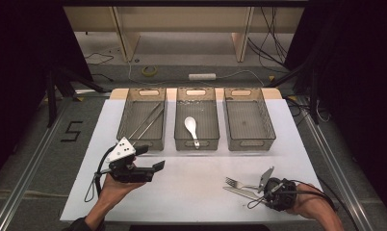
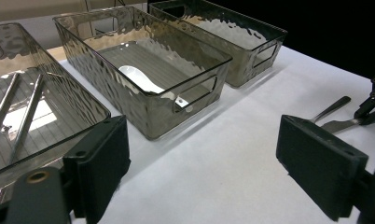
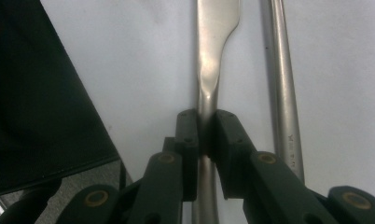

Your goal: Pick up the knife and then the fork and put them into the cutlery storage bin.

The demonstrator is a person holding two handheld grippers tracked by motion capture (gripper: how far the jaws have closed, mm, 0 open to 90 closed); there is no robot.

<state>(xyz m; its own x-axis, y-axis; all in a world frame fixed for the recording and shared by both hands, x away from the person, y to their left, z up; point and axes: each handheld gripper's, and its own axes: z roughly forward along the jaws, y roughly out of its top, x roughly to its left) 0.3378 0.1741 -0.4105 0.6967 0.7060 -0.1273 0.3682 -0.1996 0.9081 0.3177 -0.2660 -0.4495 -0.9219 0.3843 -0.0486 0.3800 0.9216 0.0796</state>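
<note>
Right gripper [image 3: 206, 133], lower centre of its own view: pressed onto handle of knife [image 3: 212, 51], blade running to top of frame. Fork [image 3: 284, 93] just beside, on the right, handle parallel, apart from pads. High view: knife [image 1: 239, 192] flat on white desk [image 1: 191, 192], lower right, fork [image 1: 237, 183] next to it.
Left gripper [image 1: 150, 166], lower left: spread, nothing between, idle near left bin [image 1: 142, 118].
Bins, upper centre: left w/ chopsticks [image 1: 147, 120], middle bin [image 1: 197, 119] w/ white spoon [image 1: 191, 129], right bin [image 1: 248, 119] w/o contents.
Handling note: lift straight up, keep knife level, avoid dragging fork along; grip thin & slippery, so move slow; prob. destined for right bin.
</note>
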